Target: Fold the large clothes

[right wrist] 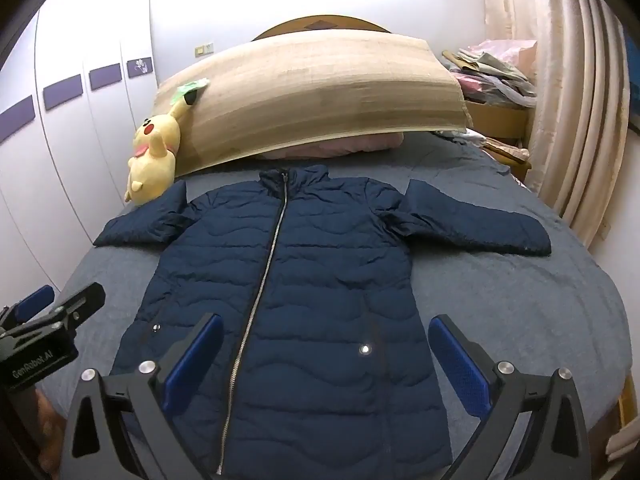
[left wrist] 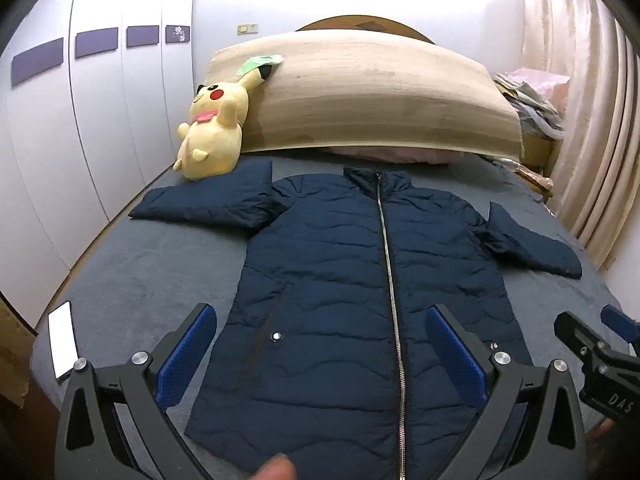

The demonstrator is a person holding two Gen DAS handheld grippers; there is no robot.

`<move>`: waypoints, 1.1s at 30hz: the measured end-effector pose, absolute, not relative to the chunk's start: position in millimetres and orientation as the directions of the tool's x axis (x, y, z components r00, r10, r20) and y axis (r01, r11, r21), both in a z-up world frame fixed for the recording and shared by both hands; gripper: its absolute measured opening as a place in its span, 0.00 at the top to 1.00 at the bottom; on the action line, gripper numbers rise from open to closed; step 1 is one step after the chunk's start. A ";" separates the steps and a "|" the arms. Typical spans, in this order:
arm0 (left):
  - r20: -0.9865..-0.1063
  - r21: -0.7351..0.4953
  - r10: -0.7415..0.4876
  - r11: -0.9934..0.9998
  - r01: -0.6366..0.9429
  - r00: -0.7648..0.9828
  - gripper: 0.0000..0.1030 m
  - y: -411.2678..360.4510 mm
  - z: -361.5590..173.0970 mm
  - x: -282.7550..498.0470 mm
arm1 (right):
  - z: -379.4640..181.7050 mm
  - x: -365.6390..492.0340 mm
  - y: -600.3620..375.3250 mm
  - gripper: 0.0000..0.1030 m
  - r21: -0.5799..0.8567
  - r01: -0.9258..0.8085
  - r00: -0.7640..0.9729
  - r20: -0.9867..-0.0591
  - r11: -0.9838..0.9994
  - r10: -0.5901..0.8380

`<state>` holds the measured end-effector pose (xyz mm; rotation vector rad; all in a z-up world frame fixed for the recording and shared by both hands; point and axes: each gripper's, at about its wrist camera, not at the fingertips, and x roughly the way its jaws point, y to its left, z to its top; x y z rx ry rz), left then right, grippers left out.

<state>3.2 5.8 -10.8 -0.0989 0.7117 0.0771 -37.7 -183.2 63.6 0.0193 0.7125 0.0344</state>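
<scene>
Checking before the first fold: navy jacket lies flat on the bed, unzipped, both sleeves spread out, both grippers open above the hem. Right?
Not quite: the navy jacket is zipped, its zipper closed to the collar, as the left wrist view shows. The rest holds: sleeves spread on the bed, left gripper and right gripper open.

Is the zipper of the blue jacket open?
No, in the left wrist view the zipper runs closed from the hem to the collar of the jacket, which lies flat on the bed.
</scene>
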 end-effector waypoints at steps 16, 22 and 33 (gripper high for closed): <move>-0.659 -0.034 0.049 0.995 -0.095 0.751 0.00 0.4 -19.1 1.8 | 65.5 -33.0 -181.9 0.00 0.026 -0.029 0.753 -0.657 0.999 0.039; -0.658 -0.037 0.051 0.994 -0.100 0.751 0.00 0.4 -20.2 1.9 | 65.1 -30.8 -180.5 0.00 0.025 -0.033 0.751 -0.659 0.999 0.041; -0.659 -0.039 0.052 0.994 -0.102 0.751 0.00 4.5 -19.8 4.5 | 64.6 -27.4 -178.2 0.00 0.021 -0.036 0.752 -0.658 0.999 0.041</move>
